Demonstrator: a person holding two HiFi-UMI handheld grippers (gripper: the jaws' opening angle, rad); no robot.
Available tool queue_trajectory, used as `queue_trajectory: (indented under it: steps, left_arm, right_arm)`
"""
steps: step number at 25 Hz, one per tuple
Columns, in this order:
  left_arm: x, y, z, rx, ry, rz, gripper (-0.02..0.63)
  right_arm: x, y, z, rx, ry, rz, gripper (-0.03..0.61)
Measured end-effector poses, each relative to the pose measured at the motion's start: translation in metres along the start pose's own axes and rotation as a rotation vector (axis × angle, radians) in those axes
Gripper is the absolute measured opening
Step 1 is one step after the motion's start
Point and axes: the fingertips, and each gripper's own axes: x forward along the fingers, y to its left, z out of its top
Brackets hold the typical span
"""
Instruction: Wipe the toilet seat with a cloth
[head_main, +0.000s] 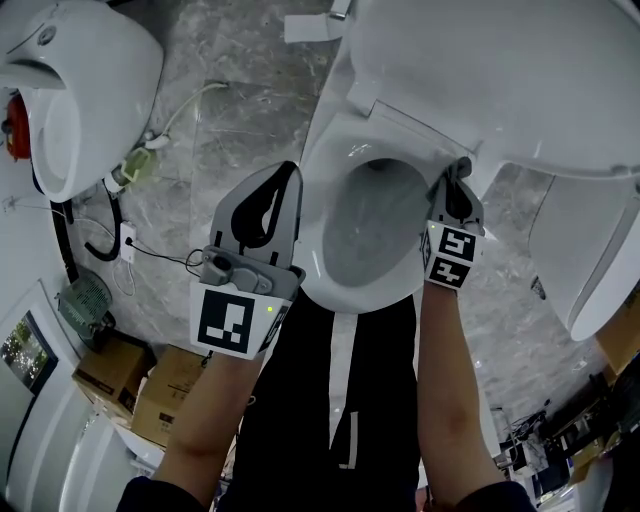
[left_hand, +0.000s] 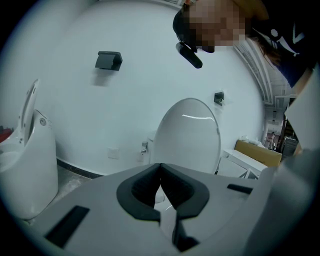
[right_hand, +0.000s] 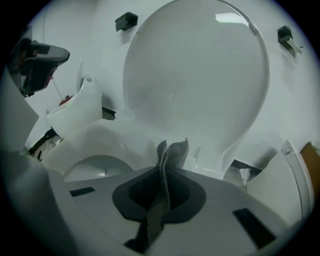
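A white toilet stands in the middle with its lid raised and its seat rim ringing the open bowl. My right gripper is at the bowl's back right edge, close under the lid hinge. It is shut on a grey woven cloth, whose folded end sticks up past the jaws toward the lid. My left gripper hangs at the bowl's left side, level with the rim. Its jaws are shut with nothing between them.
A second white toilet stands at the far left and a third fixture at the right. Cables and cardboard boxes lie on the grey floor at lower left. The person's black trousers are right below the bowl.
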Motion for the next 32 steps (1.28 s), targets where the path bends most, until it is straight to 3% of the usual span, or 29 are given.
queue_trajectory:
  steps: [5, 9, 13, 17, 20, 24, 29, 32]
  left_arm:
    - [-0.001, 0.0, 0.0, -0.002, -0.002, -0.001, 0.018]
    - [-0.004, -0.005, 0.0, 0.02, -0.017, -0.038, 0.018]
    - [-0.007, -0.001, -0.005, 0.025, 0.003, -0.02, 0.018]
    - [-0.011, 0.002, -0.011, 0.042, 0.019, -0.008, 0.018]
    - [-0.012, 0.001, -0.009, 0.04, 0.018, -0.002, 0.018]
    - [-0.014, 0.002, -0.004, 0.046, 0.01, 0.003, 0.018]
    - [-0.017, 0.007, -0.006, 0.041, 0.008, 0.016, 0.018]
    - [-0.02, 0.009, -0.008, 0.036, 0.009, 0.026, 0.018]
  right_arm:
    - [0.015, 0.03, 0.02, -0.038, -0.05, 0.054, 0.026]
    - [0.03, 0.084, 0.051, -0.066, -0.116, 0.194, 0.026]
    - [0.034, 0.134, 0.084, -0.1, -0.203, 0.328, 0.026]
    - [0.029, 0.193, 0.097, -0.196, -0.234, 0.534, 0.026]
    - [0.014, 0.239, 0.083, -0.301, -0.219, 0.714, 0.026]
    - [-0.015, 0.285, 0.052, -0.423, -0.191, 0.888, 0.026]
    - [-0.027, 0.308, 0.031, -0.585, -0.164, 0.959, 0.026]
    - [-0.018, 0.296, 0.04, -0.604, -0.2, 0.919, 0.028]
